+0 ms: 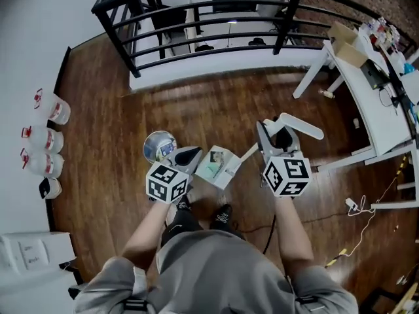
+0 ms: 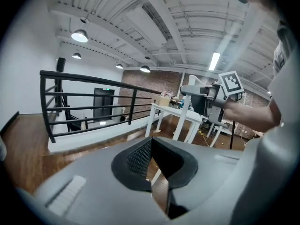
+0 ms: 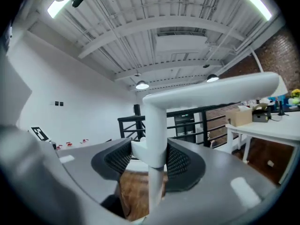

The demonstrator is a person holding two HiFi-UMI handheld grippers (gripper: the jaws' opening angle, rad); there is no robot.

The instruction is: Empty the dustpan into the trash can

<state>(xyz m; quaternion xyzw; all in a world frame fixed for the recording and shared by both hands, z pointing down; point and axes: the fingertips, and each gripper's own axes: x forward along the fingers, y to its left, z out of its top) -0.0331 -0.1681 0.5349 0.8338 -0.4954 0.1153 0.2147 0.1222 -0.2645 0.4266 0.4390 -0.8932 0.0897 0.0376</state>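
Head view, looking down on the wooden floor. My right hand-held gripper is clamped on the white handle of the dustpan; its pads press the shaft from both sides, and the handle's bent top juts out past them. The pan shows between my two grippers, just beside the round trash can. My left hand-held gripper has its jaws together at the tips with nothing between them, and it points near the can's rim. A black railing and a white counter stand farther off.
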